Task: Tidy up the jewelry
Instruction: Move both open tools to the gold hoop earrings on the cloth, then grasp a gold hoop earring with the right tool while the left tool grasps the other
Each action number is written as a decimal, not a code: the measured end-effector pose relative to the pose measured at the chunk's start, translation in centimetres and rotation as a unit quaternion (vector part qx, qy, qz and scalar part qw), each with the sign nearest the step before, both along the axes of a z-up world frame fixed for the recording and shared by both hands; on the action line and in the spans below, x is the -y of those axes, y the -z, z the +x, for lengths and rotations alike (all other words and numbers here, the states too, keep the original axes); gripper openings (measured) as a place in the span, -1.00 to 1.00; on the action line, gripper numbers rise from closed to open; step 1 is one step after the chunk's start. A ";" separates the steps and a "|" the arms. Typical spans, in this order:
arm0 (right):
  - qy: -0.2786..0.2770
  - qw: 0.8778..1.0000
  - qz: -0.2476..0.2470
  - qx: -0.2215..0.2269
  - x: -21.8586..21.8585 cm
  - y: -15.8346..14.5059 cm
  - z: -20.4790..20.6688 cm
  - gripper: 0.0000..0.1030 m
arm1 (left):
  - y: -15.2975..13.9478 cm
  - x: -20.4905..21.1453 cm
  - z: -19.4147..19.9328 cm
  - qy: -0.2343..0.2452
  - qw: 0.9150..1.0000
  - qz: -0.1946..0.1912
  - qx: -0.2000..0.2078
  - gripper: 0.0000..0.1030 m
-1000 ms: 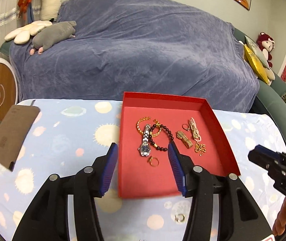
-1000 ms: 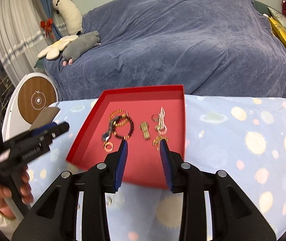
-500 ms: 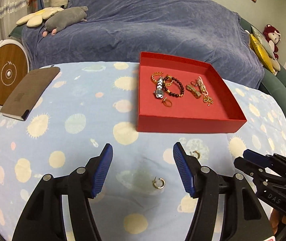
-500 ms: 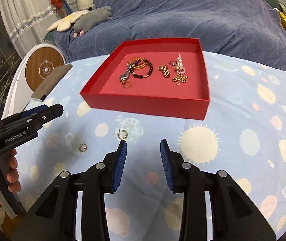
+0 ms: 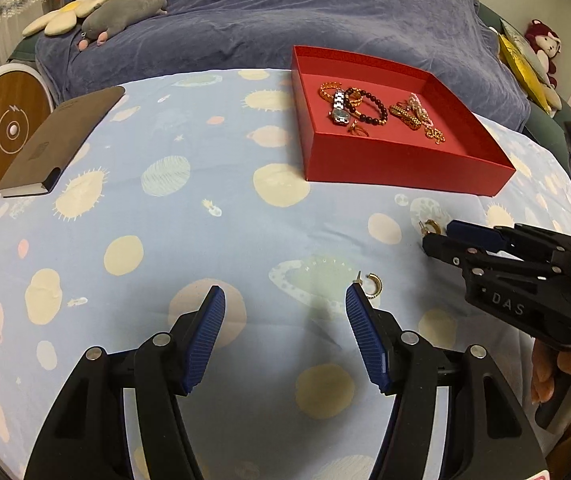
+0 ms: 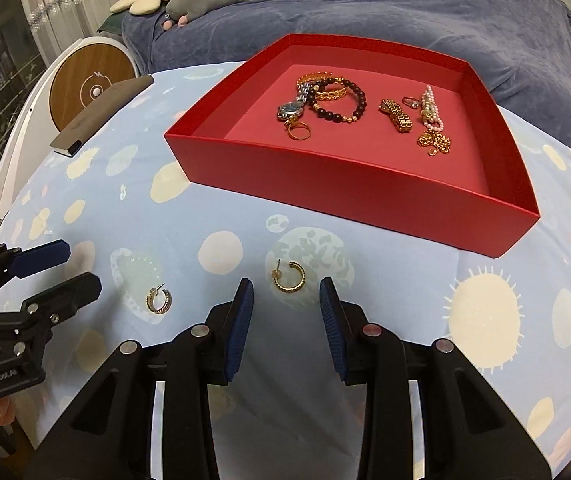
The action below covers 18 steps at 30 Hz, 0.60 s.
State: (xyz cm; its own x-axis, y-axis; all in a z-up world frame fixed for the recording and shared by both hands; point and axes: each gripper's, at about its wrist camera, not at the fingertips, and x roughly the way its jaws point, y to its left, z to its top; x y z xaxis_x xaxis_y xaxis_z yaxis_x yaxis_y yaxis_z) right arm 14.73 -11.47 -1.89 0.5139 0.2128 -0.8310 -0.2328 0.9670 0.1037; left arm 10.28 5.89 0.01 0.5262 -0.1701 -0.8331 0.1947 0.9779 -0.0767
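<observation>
Right tool (image 6: 286, 300): narrow gap, nothing held, blue pads on either side of a gold hoop earring (image 6: 288, 277) that lies on the table (image 6: 405, 280) just ahead of the tips. Best handled by coming down until the pads flank the hoop's band, not its thin post, then closing slowly so the ring does not skid on the cloth.

Left tool (image 5: 285, 306): wide, empty, with the second earring (image 5: 370, 285) just outside its right pad and touching no pad. Needs a shift toward that side to centre the hoop before closing; a pad set on the rim could flip it away.

Both earrings well short of the red tray (image 6: 365, 188), which already holds a watch (image 6: 292, 109), a dark bead bracelet (image 6: 341, 102), rings and chains. Likely the last 2 loose pieces, so the task looks nearly done.

Readable writing: "DAS" on the right tool's body in the left wrist view, "GenRobot.AI" on the left tool's body in the right wrist view. Faint stamp on the brown notebook (image 5: 61, 140), too small to read.
</observation>
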 end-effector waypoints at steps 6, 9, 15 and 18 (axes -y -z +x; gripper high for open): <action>-0.006 1.000 -0.017 0.016 -0.5 0.1 0.1 -0.66 | 0.5 0.7 -0.6 0.016 1.000 -0.002 -0.006 0.17; -0.004 1.000 -0.012 0.014 -0.3 0.0 0.2 -0.67 | 0.5 1.5 -0.6 0.025 1.000 -0.006 -0.006 0.17; 0.012 1.000 0.009 0.016 1.1 -1.6 -0.3 -0.67 | 0.6 3.5 -0.4 0.044 0.999 -0.014 -0.001 0.17; 0.016 1.000 0.015 0.019 1.9 -2.3 -1.0 -0.67 | 0.8 4.2 0.0 0.046 0.999 -0.012 0.004 0.17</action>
